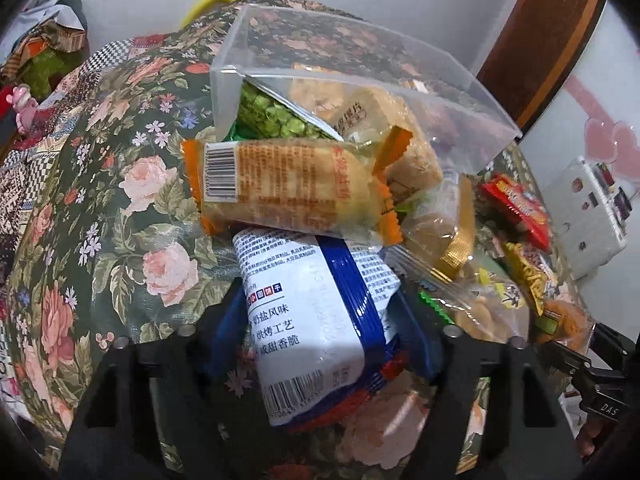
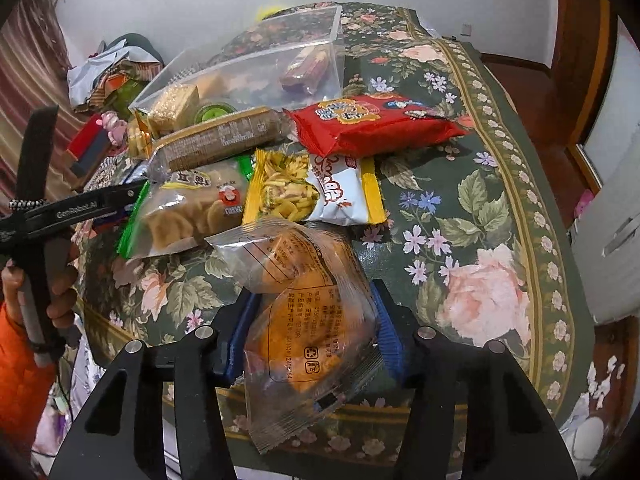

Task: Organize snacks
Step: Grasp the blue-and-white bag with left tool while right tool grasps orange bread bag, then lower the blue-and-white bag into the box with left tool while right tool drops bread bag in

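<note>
Clear plastic makes the storage box (image 2: 256, 60), which stands on the floral tablecloth (image 2: 472, 200) at the far side of the table and is the landmark for everything else. Inside the box lie several snacks; a green pea pack (image 1: 276, 114) and a pale biscuit pack (image 1: 360, 116) show through its near wall. Just in front of the box, leaning on its near edge, is an orange-edged cracker pack (image 1: 288, 188) with a barcode on its left end.

Nearer to the camera than the box, the left gripper (image 1: 320, 312) has its blue pads on both sides of a white and blue snack bag (image 1: 320, 300); the pads press on the bag, so the jaws are closed on it. This bag touches the underside of the cracker pack.

To the right of the box in the right wrist view lies a red snack bag (image 2: 376, 124). In front of the box are a long brown biscuit roll (image 2: 224, 140), a yellow and white chip bag (image 2: 316, 192) and a clear bag of pale crackers (image 2: 188, 208).

Well in front of the box, the right gripper (image 2: 312, 332) grips a transparent pack with an orange cake (image 2: 308, 312) between its blue pads, lifted above the tablecloth. A hand (image 2: 40, 292) with an orange sleeve is at the left edge.
</note>
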`<state>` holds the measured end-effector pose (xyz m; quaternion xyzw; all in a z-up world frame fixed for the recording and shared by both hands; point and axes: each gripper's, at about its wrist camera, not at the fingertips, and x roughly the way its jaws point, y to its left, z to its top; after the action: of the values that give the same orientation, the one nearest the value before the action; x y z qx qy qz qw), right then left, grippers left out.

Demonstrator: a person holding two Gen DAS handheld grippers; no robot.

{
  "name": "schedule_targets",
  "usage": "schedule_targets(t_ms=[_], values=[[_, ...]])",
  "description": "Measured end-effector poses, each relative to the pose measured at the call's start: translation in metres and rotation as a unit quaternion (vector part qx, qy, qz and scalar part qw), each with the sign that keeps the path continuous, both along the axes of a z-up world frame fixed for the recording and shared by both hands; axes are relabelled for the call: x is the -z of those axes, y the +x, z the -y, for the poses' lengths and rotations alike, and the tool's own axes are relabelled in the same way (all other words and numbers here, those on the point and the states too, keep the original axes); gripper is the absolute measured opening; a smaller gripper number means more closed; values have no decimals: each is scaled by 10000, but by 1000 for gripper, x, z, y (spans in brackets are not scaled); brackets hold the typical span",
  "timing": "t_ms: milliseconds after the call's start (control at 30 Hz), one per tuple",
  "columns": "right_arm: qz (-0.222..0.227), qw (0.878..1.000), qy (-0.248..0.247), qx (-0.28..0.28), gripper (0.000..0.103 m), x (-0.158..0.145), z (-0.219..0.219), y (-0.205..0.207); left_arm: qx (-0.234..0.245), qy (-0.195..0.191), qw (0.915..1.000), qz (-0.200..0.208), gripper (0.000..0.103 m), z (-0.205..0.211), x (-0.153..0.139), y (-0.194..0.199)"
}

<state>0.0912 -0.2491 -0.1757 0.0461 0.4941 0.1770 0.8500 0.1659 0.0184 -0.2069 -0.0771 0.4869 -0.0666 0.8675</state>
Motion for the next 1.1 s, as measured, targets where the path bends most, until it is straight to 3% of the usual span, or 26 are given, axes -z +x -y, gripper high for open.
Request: schedule_targets(t_ms=[133,333,533,733,1100], values=[[85,9999,51,25,50,-6,0,-1,-93,-63,9999,64,58,-4,-2,-5],[250,9997,73,18,49,-19,0,-2,-64,137,9998,147,53,-5,-12,-24],[467,9989,88,0,49,-35,-2,-3,42,240,9991,337,53,-9,-28,-46],[693,9975,120,-55,49,-51,-5,3,61,94,9979,633,53,-16,-54,-61],[1147,9930,234,-184,49,-83,-25,31,-79,151,9921,1245,53,-19,-105,-54]])
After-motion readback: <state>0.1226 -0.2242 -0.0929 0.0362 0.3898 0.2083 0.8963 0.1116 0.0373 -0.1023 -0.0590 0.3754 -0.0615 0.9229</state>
